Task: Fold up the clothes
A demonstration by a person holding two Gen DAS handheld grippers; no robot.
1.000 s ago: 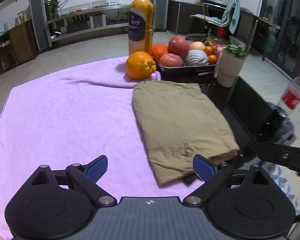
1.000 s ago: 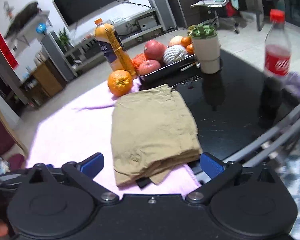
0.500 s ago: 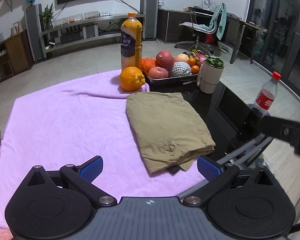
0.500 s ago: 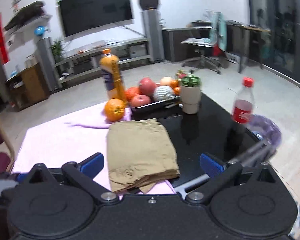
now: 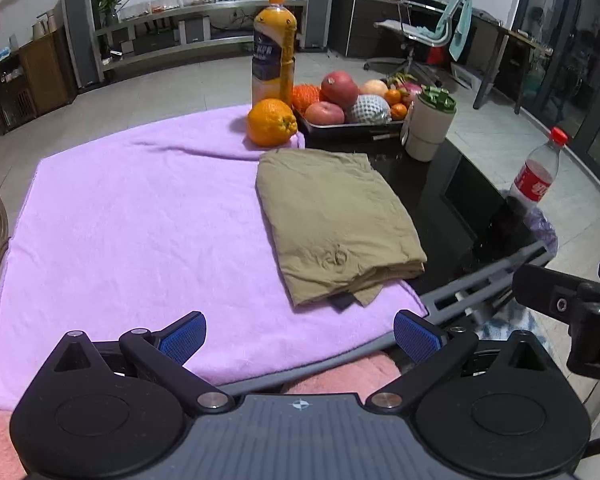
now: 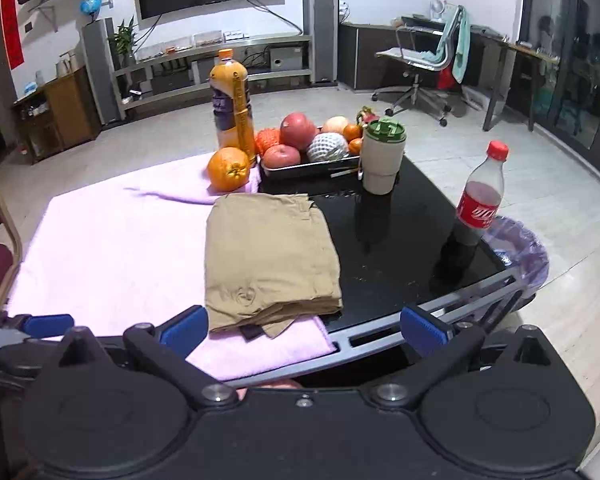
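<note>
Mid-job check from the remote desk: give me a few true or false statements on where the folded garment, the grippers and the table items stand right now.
1. The khaki garment lies folded, partly on the purple towel. True.
2. The left gripper is shut on the garment. False: its jaws stand wide open with nothing between them, short of the cloth.
3. The right gripper is open and holds nothing. True.
4. The loose orange sits inside the fruit tray. False: it rests on the towel beside the tray.
5. The cola bottle lies on its side. False: it stands upright on the black table.
</note>
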